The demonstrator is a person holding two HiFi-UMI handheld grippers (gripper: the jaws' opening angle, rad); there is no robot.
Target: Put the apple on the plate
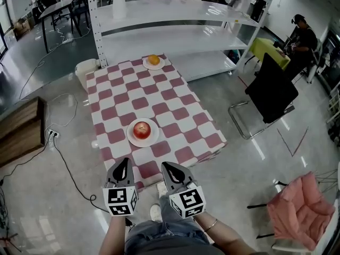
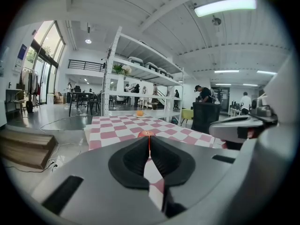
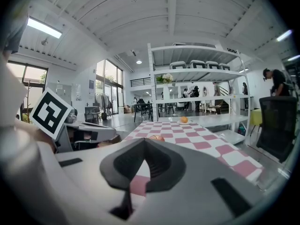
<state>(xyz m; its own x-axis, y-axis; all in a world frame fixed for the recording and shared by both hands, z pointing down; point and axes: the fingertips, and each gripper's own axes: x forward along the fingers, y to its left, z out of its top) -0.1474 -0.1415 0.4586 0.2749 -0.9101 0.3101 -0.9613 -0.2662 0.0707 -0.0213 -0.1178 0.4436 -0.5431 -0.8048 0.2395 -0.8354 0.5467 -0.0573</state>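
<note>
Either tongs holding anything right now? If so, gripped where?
Nothing held. Left tongs and right tongs are both shut and empty; the apple sits on the white plate, apart from both.

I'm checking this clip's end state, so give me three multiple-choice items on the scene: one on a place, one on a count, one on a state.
1. Where is the apple? A on the white plate; B on the shelf; C on the floor.
2. How many plates bearing fruit stand on the checked table? A one; B two; C three.
3. How do the left gripper's jaws stand? A wide apart; B shut on the apple; C together, empty.
1 A: the head view shows it there. 2 B: a far plate bears an orange. 3 C: the left gripper view shows its pads meeting, nothing between.
</note>
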